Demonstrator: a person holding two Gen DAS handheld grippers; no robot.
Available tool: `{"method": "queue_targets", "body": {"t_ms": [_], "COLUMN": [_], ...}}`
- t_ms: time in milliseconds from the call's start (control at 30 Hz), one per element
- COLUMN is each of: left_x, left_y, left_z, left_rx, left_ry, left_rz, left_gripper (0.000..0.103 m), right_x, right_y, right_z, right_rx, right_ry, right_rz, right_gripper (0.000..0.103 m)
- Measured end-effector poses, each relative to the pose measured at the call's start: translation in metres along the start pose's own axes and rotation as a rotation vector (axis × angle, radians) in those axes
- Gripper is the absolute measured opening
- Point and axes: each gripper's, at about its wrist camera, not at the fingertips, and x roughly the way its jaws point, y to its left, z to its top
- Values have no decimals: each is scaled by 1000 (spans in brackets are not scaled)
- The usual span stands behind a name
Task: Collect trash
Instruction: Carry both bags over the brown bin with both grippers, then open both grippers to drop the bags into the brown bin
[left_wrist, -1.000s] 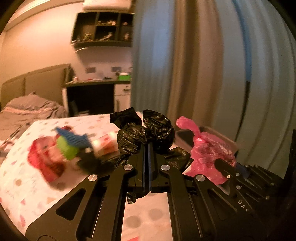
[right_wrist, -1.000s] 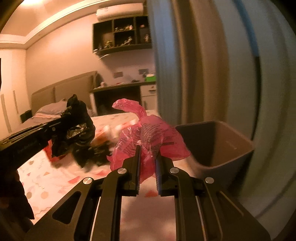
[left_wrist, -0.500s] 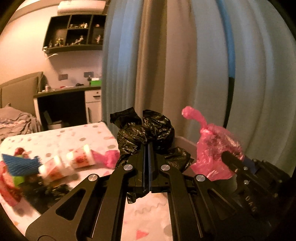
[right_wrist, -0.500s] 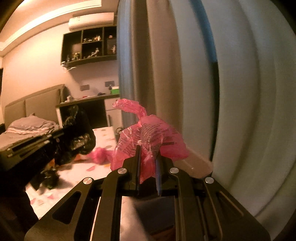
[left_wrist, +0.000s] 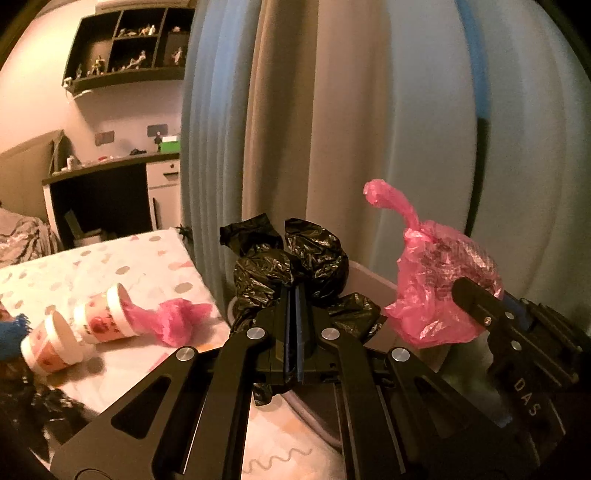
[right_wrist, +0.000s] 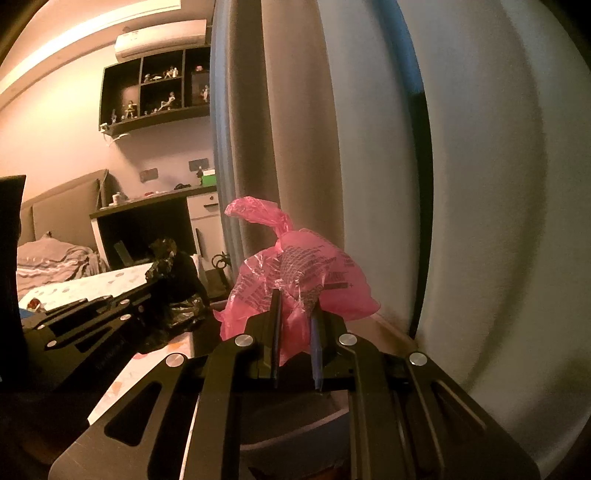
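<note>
Left wrist view: the left gripper (left_wrist: 294, 295) is clamped tight on a black bag (left_wrist: 295, 262), held over the bin (left_wrist: 373, 280). To its right the right gripper (left_wrist: 476, 299) carries a pink bag (left_wrist: 439, 291). Only this view shows what lies left on the dotted cloth (left_wrist: 155, 254): two cups (left_wrist: 77, 332) and a pink scrap (left_wrist: 173, 319). The right wrist view alone shows the right gripper's jaws pinching the pink bag (right_wrist: 295, 284) near the curtain (right_wrist: 480, 184), and an air conditioner (right_wrist: 162, 37) far up.

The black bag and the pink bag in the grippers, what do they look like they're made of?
Black bag: thin plastic film, glossy; sharp crinkles catch the light. Pink bag: thin translucent plastic, probably a printed carrier bag; light passes through and faint lettering shows.
</note>
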Motion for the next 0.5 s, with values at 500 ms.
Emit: {"method": "queue_targets", "body": {"t_ms": [500], "left_x": [37], "left_y": [-5], "left_z": [-4], "left_rx": [-8], "left_ry": [52], "left_rz": [-52], "left_gripper": [2], "right_x": [31], "right_y": [2], "right_z": [5], "right_rx": [14], "right_ry": [29], "right_rz": [4], "right_gripper": [14]}}
